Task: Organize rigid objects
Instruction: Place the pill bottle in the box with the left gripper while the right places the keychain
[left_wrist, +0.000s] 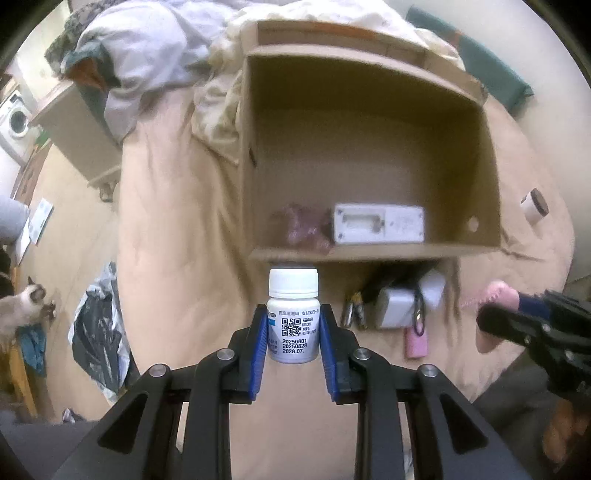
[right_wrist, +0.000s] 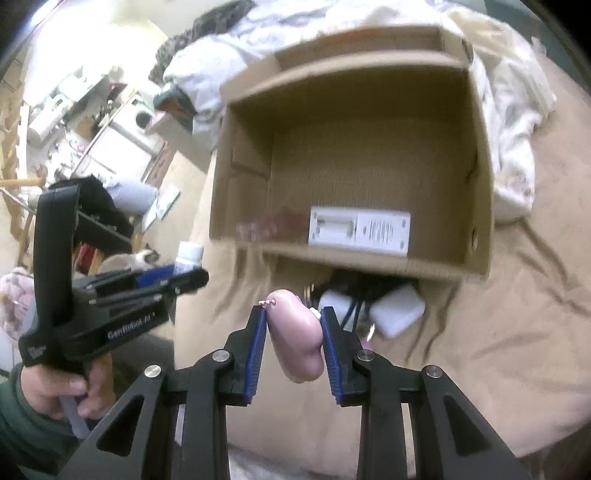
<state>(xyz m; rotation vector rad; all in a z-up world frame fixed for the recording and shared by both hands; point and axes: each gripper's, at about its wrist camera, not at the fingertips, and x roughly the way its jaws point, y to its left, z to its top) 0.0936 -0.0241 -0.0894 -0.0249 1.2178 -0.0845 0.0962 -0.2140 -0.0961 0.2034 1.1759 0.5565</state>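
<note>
My left gripper (left_wrist: 293, 317) is shut on a white pill bottle (left_wrist: 293, 317) with a white cap and a QR label, held above the beige bed just in front of an open cardboard box (left_wrist: 491, 173). My right gripper (right_wrist: 293, 321) is shut on a smooth pink oblong object (right_wrist: 297, 341) with a small bead chain. In the right wrist view the cardboard box (right_wrist: 480, 166) lies ahead, holding a white rectangular device (right_wrist: 360, 230) and a reddish crinkled packet (right_wrist: 266, 225). The left gripper (right_wrist: 192, 277) with the bottle shows at left in that view.
White chargers (left_wrist: 397, 308), keys (left_wrist: 352, 314) and a pink flat item (left_wrist: 416, 341) lie on the bed in front of the box. A white roll (left_wrist: 533, 205) sits to its right. Crumpled bedding (left_wrist: 147, 48) lies behind. A cat (left_wrist: 22, 306) and a black bag (left_wrist: 96, 336) are on the floor at left.
</note>
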